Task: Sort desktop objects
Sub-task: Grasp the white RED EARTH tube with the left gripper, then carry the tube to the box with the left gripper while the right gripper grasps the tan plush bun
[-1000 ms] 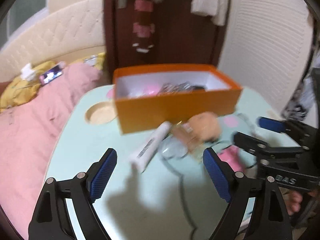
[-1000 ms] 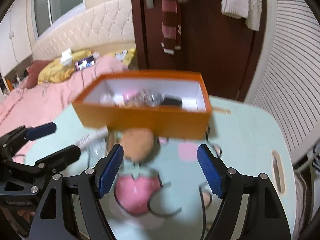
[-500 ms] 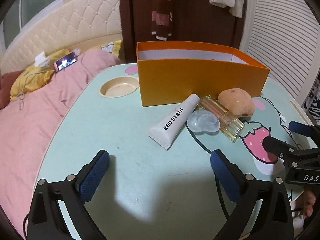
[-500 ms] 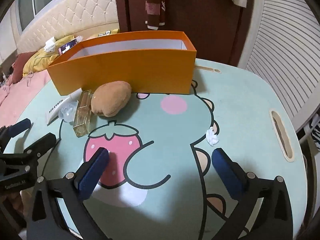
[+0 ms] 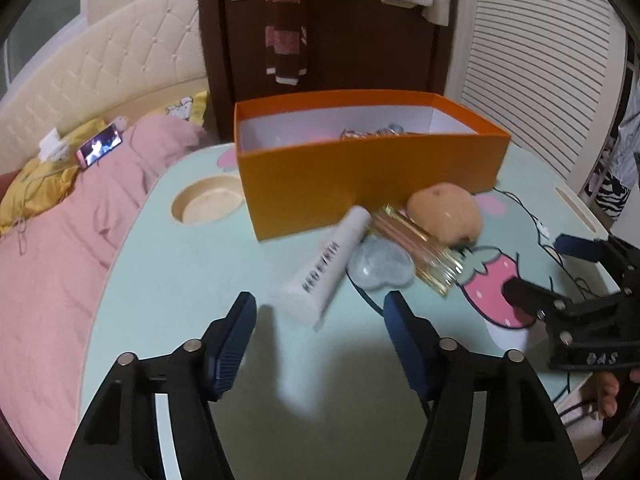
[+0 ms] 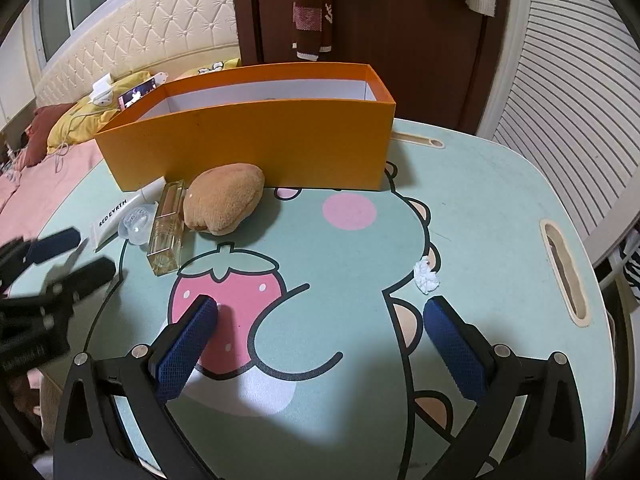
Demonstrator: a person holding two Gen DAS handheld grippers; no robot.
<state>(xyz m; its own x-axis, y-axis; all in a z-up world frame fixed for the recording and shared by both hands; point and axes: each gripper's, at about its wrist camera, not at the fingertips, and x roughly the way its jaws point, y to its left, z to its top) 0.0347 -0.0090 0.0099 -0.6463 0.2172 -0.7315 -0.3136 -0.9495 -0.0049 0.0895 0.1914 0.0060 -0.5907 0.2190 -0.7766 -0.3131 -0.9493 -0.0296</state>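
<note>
Table (image 6: 500, 184): orange box (image 6: 256, 148) behind plush (image 6: 224, 204), tube (image 5: 324, 268).

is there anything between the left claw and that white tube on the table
Nothing visible. The open left claw faces the white squeeze tube across bare table. A clear heart-shaped piece touches the tube's right side, beside the path.

One box (image 6: 256, 152), one tube (image 5: 326, 268), one glass bottle (image 6: 166, 228), one plush (image 6: 224, 204), one clear heart-shaped case (image 5: 380, 266), one paper scrap (image 6: 426, 276), two grippers (image 5: 320, 336) (image 6: 320, 334).
</note>
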